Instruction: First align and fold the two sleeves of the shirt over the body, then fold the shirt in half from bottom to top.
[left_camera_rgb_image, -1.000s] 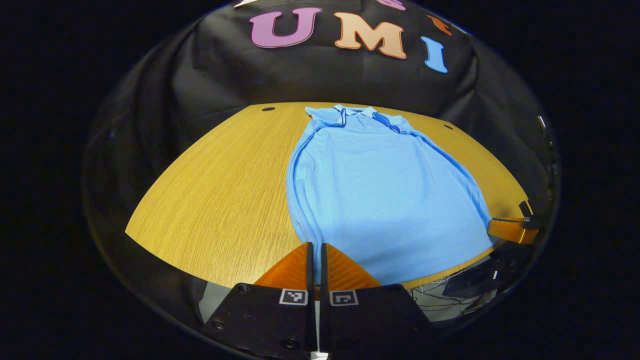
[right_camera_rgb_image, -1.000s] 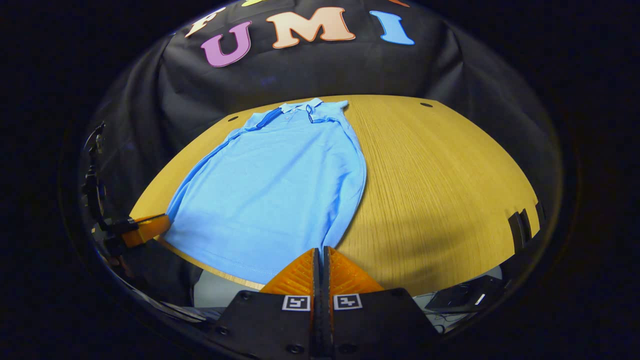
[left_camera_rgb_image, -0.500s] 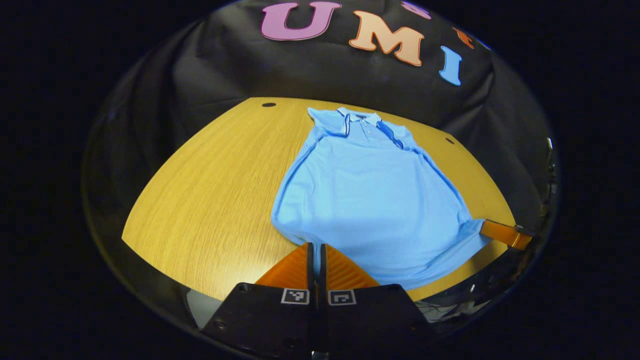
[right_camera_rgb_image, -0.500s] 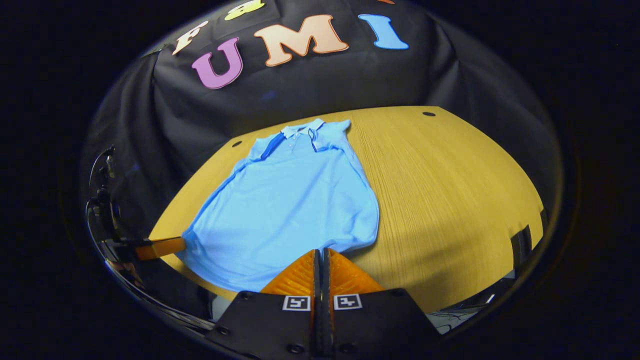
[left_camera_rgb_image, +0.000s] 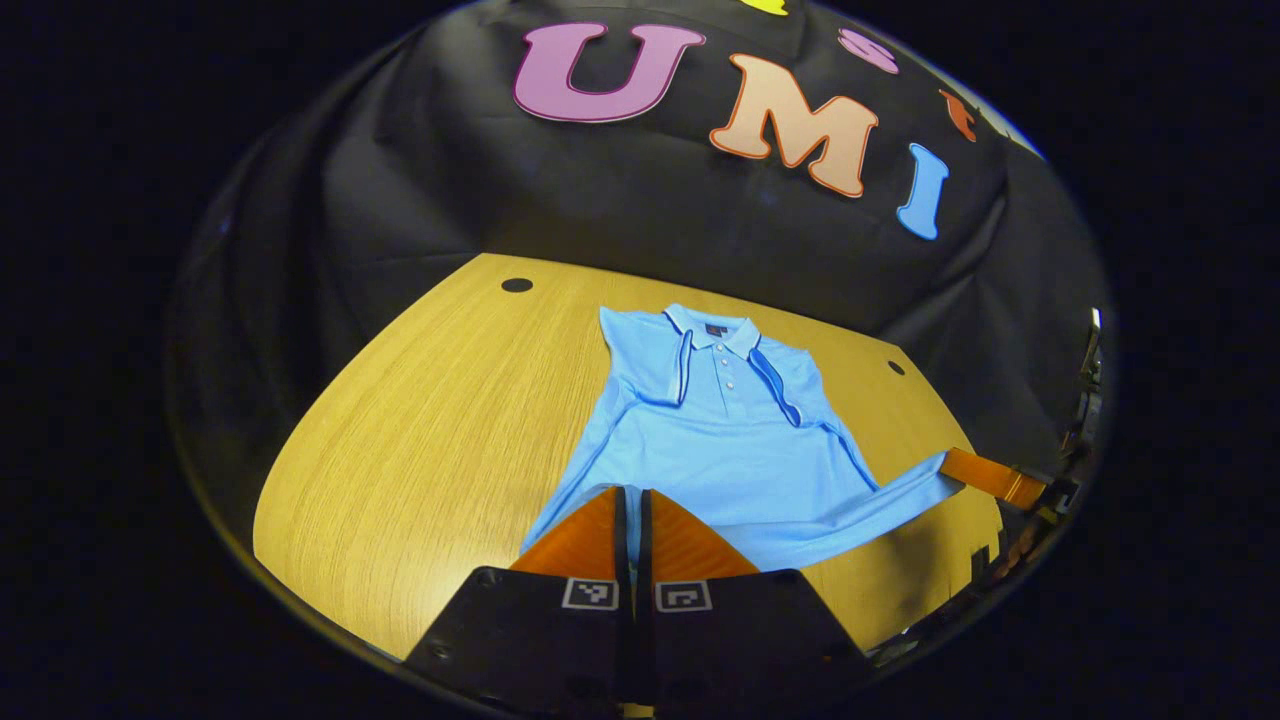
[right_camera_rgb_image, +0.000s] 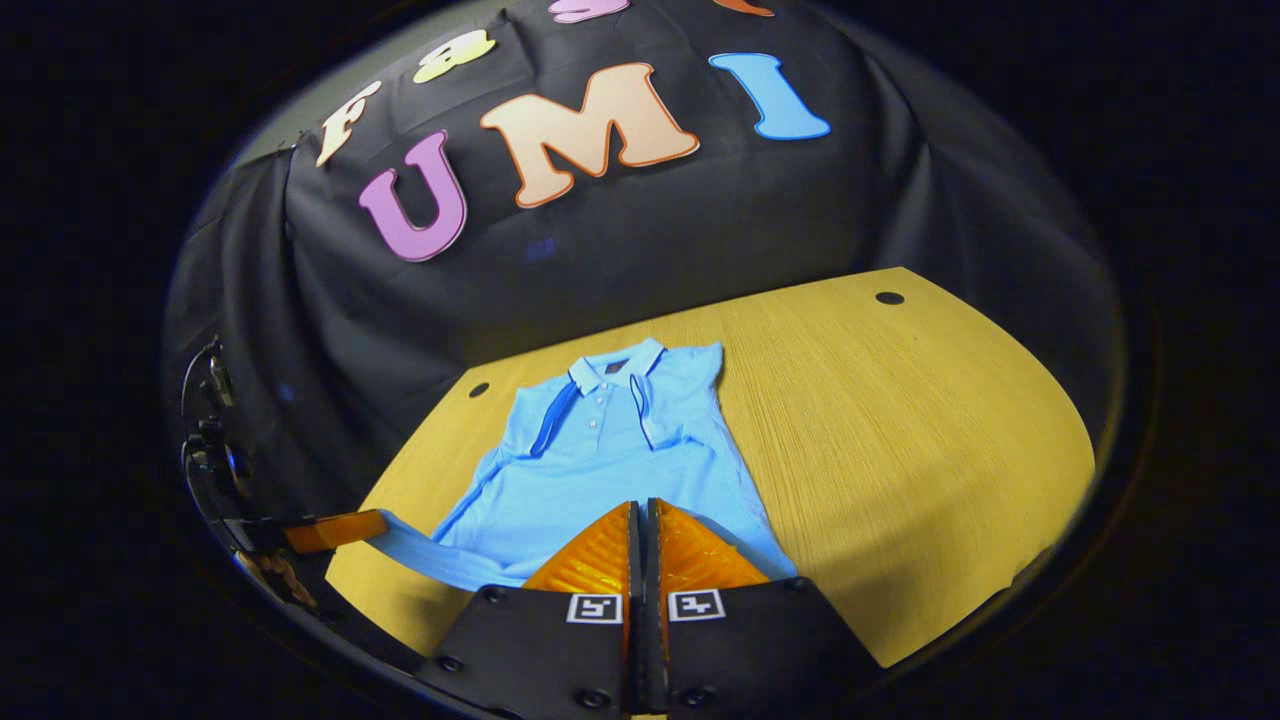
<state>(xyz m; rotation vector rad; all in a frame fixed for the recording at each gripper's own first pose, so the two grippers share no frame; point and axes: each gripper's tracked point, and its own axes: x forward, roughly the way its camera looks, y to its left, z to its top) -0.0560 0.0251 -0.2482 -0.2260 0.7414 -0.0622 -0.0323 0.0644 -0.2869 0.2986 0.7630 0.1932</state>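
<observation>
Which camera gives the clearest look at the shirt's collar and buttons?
The left gripper view: the collar lies nearer and larger there, with the buttons distinct. In the right gripper view the collar looks smaller, the buttons fainter.

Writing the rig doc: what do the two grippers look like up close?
Each gripper, left gripper and right gripper, has two wedge-shaped fingers with ribbed faces on a black base plate. The plate carries two small square black-and-white marker tags side by side and round screw heads. In the right gripper view, thin dark cables loop behind the other gripper.
</observation>
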